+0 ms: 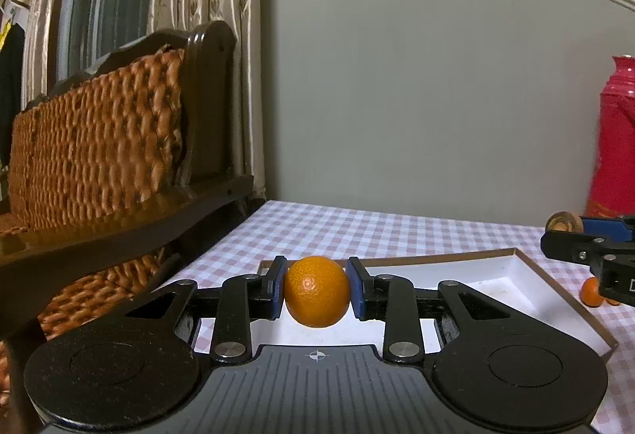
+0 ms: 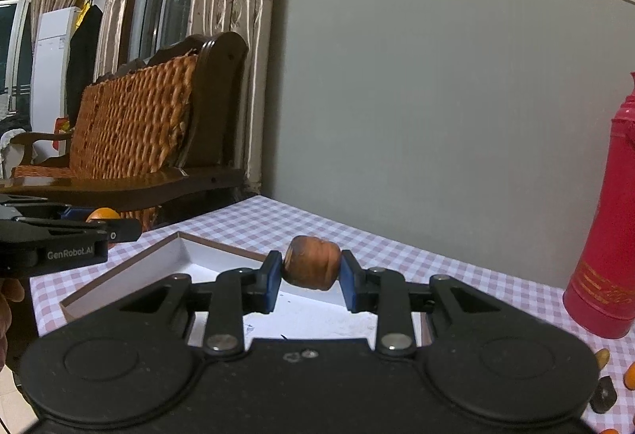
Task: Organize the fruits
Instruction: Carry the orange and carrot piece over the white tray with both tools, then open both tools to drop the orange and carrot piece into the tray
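1. In the left wrist view, an orange (image 1: 317, 291) is pinched between the blue pads of the left gripper (image 1: 317, 293), at lower centre of the frame, above the white inside of a shallow box (image 1: 512, 275).
2. In the right wrist view, a brown, wrinkled fruit (image 2: 311, 262), its kind not clear, is clamped between the jaws of the right gripper (image 2: 311, 277), at centre of the frame, over the same box (image 2: 174, 255).
3. The box is seen resting on a counter covered by a pink-and-white checked cloth (image 1: 357, 231).
4. Only the left wrist view shows the right gripper from outside, at the right edge, with the brown fruit at its tip and a small orange fruit (image 1: 591, 291) on the cloth below it.
5. Only the right wrist view shows the left gripper from the side, at the left edge, with part of the orange visible past it.
6. A red thermos (image 2: 607, 235) is shown nearly whole in the right wrist view, at the right edge; it is cut off in the left wrist view.
7. Loose fruit pieces (image 2: 603, 394) at the lower right corner appear in the right wrist view alone.
8. A wicker-backed chair (image 1: 99, 148) fills the left of both views.
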`<move>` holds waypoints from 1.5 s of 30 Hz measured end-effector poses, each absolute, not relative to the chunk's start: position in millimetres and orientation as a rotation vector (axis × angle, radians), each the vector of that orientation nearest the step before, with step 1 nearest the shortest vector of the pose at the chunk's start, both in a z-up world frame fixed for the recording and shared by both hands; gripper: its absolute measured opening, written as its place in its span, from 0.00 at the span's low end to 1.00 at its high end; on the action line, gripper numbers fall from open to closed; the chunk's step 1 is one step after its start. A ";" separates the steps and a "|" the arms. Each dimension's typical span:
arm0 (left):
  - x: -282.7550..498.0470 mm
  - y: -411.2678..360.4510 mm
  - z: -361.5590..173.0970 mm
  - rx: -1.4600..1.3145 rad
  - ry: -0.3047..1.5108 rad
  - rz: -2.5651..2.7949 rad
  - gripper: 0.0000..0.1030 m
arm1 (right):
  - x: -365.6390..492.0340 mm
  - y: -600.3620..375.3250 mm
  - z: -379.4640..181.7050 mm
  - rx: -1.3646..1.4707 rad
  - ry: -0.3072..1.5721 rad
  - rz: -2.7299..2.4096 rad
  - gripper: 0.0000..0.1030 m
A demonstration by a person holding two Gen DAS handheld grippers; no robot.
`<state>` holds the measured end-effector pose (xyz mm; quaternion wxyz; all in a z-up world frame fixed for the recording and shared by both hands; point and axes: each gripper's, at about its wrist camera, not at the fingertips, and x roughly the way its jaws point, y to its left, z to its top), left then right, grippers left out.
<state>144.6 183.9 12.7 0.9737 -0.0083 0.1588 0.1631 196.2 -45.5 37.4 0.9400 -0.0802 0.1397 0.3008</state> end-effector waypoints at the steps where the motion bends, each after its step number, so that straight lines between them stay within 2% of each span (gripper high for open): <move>1: 147.7 185.3 11.8 -0.016 0.328 0.328 0.31 | 199.7 -45.5 36.4 -0.163 0.294 0.612 0.21; 12: 184.9 203.0 -3.9 -0.012 0.456 0.352 0.34 | 255.1 -44.8 25.2 -0.170 0.446 0.577 0.22; 13: 182.9 202.6 -7.9 -0.006 0.453 0.375 0.59 | 260.1 -41.4 21.5 -0.202 0.484 0.570 0.25; 14: 179.2 202.1 -9.9 -0.005 0.439 0.400 0.99 | 264.0 -40.1 17.3 -0.230 0.498 0.541 0.43; 15: 173.1 201.4 -9.7 -0.004 0.409 0.417 0.99 | 263.5 -43.7 15.1 -0.225 0.473 0.513 0.83; 16: 169.4 201.1 -7.5 0.004 0.392 0.416 1.00 | 259.9 -48.1 14.5 -0.206 0.433 0.504 0.92; 18: 165.8 201.7 -4.2 0.001 0.377 0.431 1.00 | 256.6 -51.2 15.6 -0.205 0.410 0.502 0.88; 26: 163.4 199.3 -3.2 0.016 0.386 0.440 1.00 | 249.9 -58.0 17.3 -0.162 0.410 0.498 0.90; 29: 161.0 196.9 -1.4 0.029 0.387 0.441 1.00 | 253.6 -57.1 18.3 -0.150 0.425 0.493 0.93; 36: 142.9 188.7 13.0 -0.018 0.309 0.503 1.00 | 228.2 -63.4 29.9 -0.125 0.331 0.476 0.94; 40: 133.7 180.0 16.6 -0.041 0.310 0.486 1.00 | 224.7 -72.1 31.5 -0.070 0.464 0.600 0.93; 45: 112.5 161.4 12.2 -0.070 0.335 0.423 1.00 | 195.4 -85.2 37.4 -0.131 0.408 0.585 0.93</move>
